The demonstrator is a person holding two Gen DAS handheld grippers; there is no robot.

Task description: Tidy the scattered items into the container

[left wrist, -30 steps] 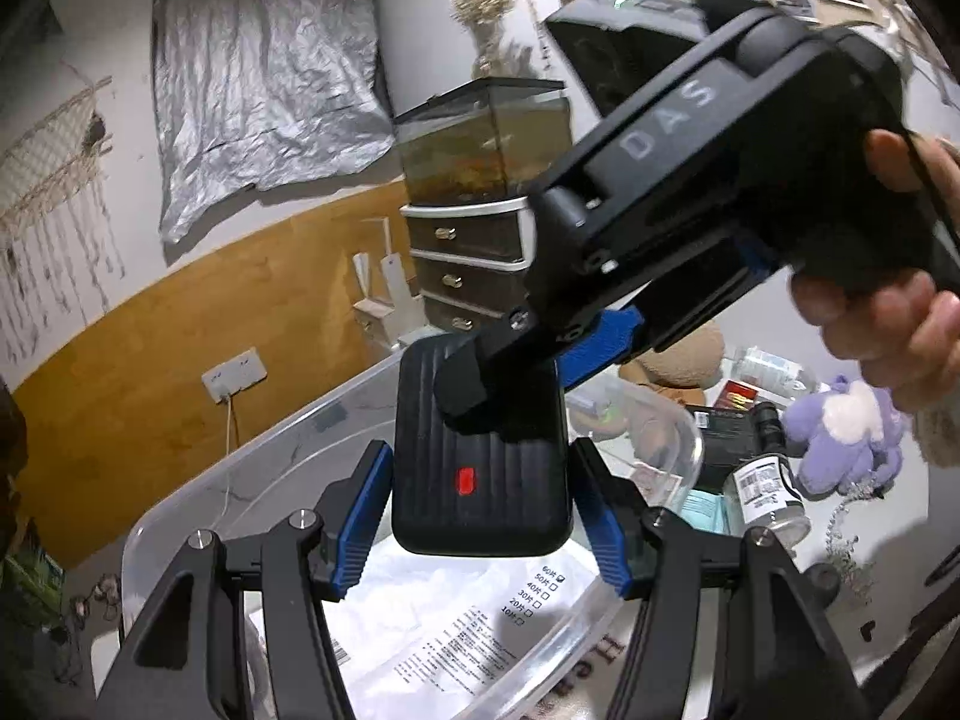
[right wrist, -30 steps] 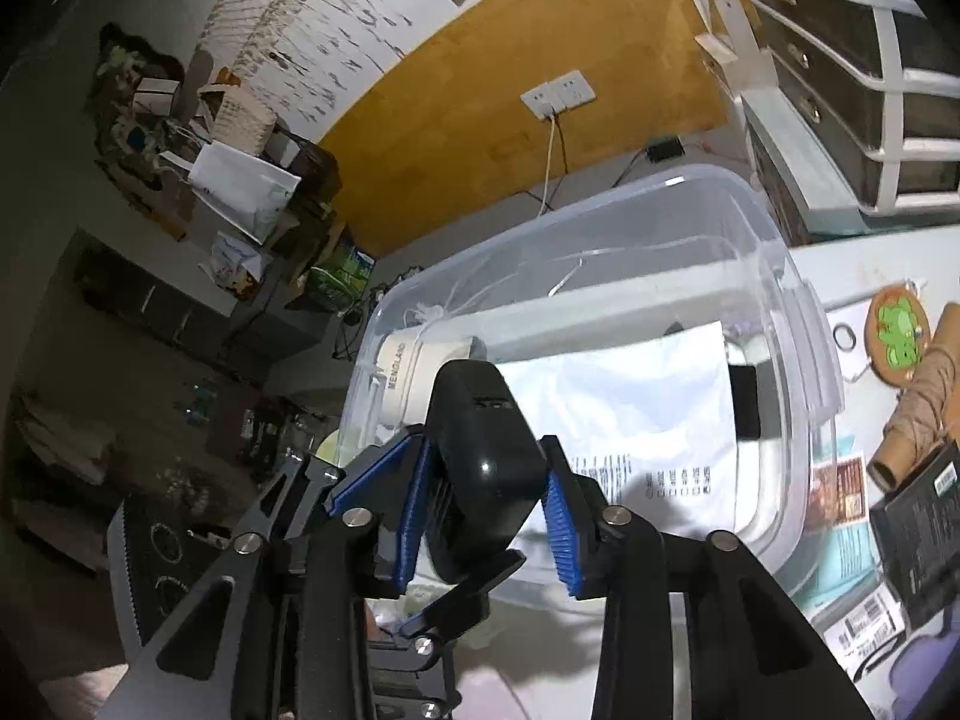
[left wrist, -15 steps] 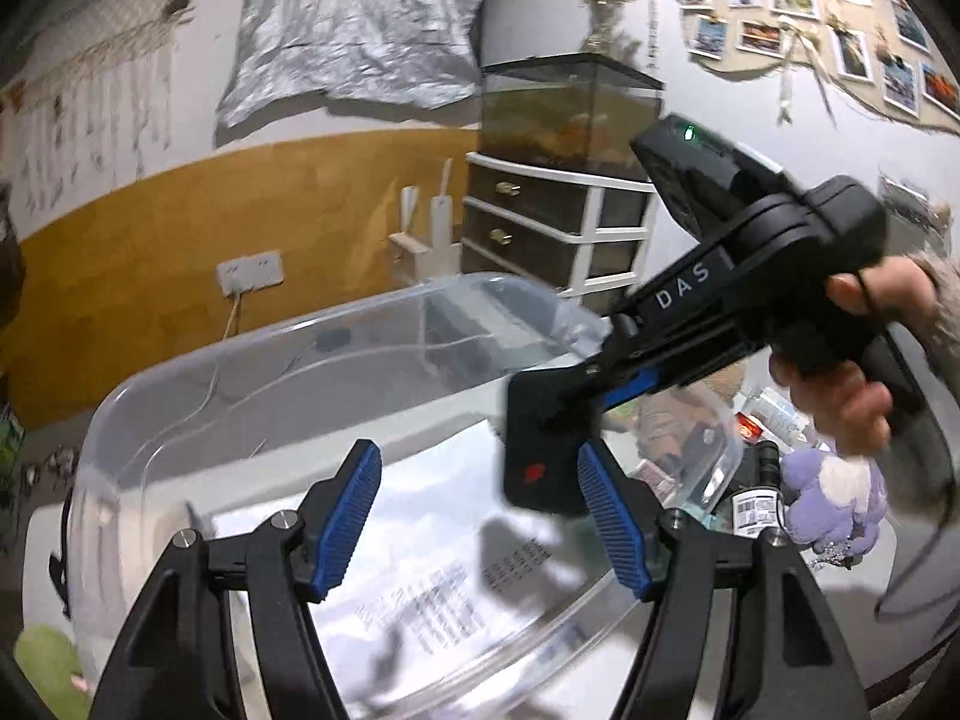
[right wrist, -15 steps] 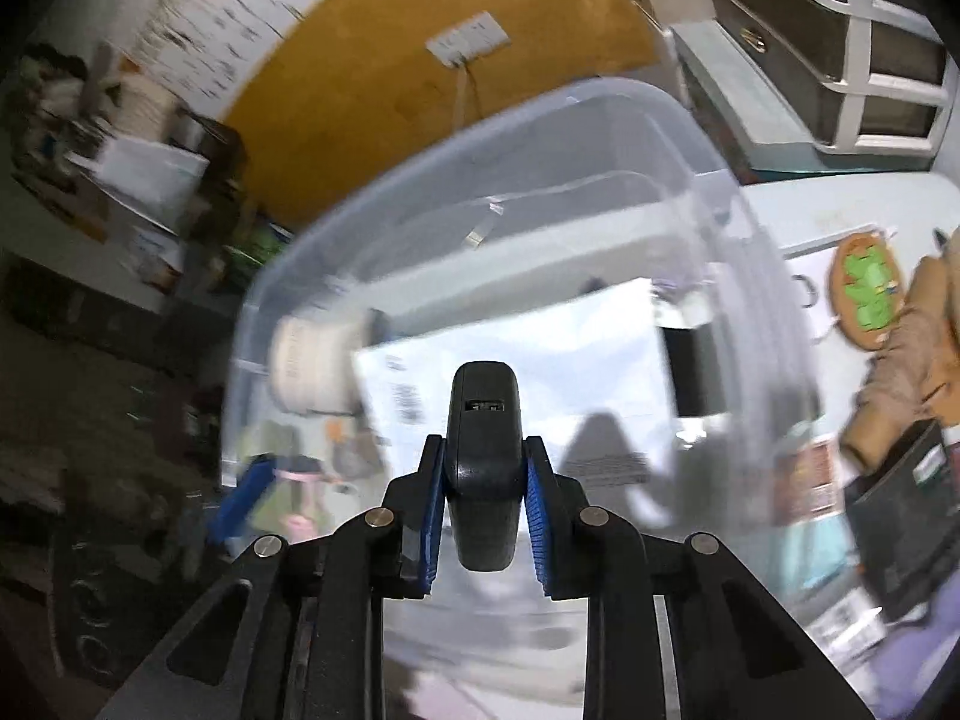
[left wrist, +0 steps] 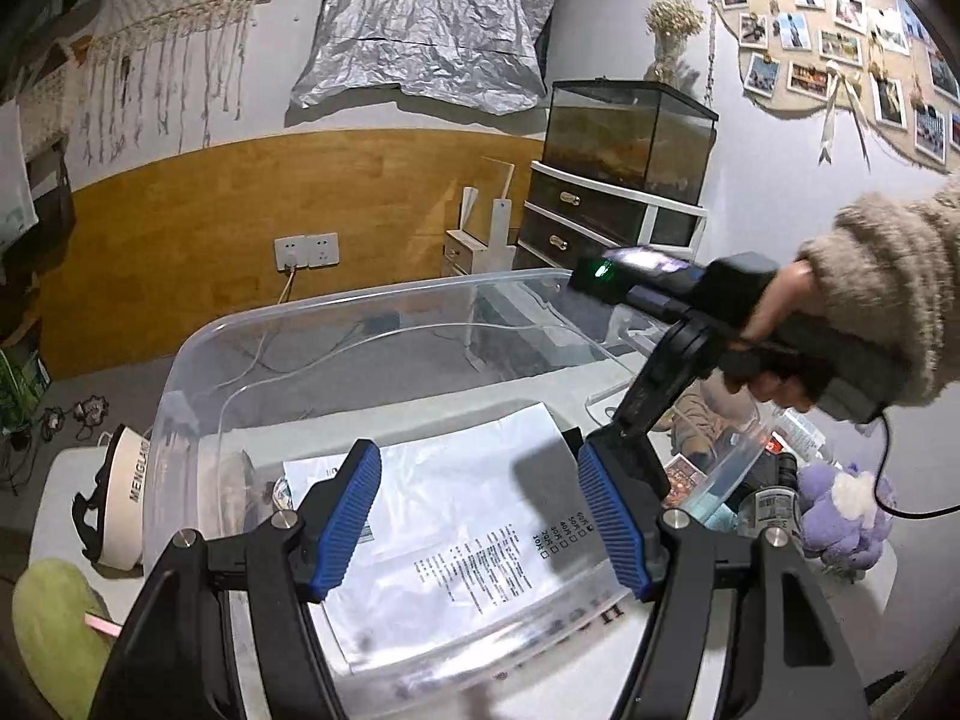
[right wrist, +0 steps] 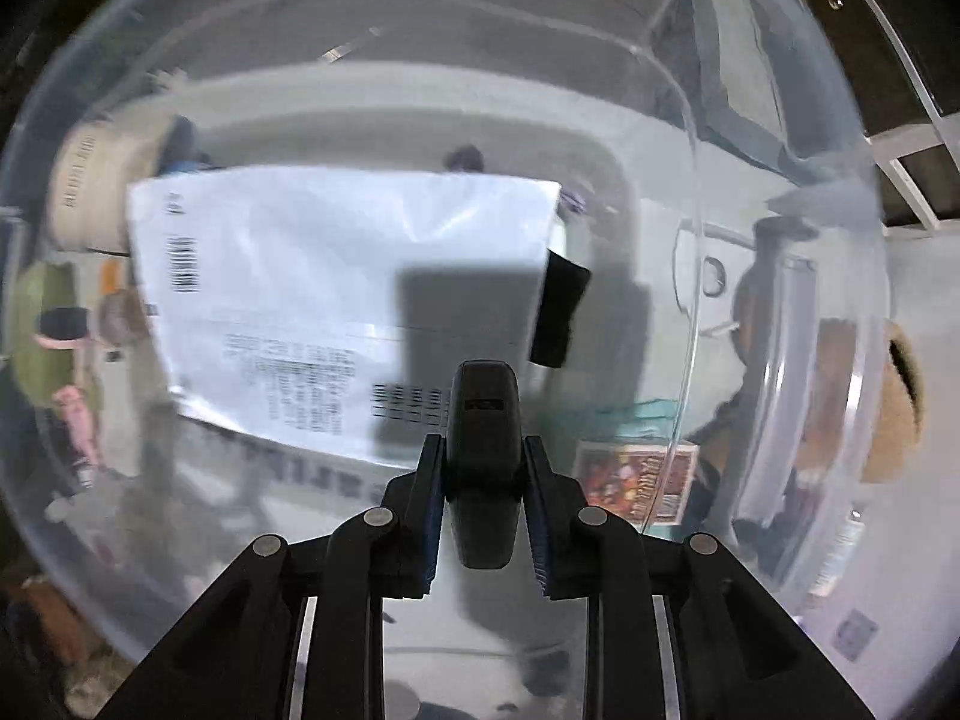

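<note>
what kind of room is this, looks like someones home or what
Most likely a lived-in bedroom or hobby room at home: a corkboard of pinned photos, a glass terrarium tank on a dark drawer unit, and a purple plush toy beside the clear plastic storage bin.

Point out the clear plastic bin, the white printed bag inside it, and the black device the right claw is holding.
clear plastic bin point(left wrist: 384, 303): left wrist view, far rim.
white printed bag point(right wrist: 336, 240): right wrist view, blank upper middle.
black device point(right wrist: 483, 420): right wrist view, top face between the pads.
</note>
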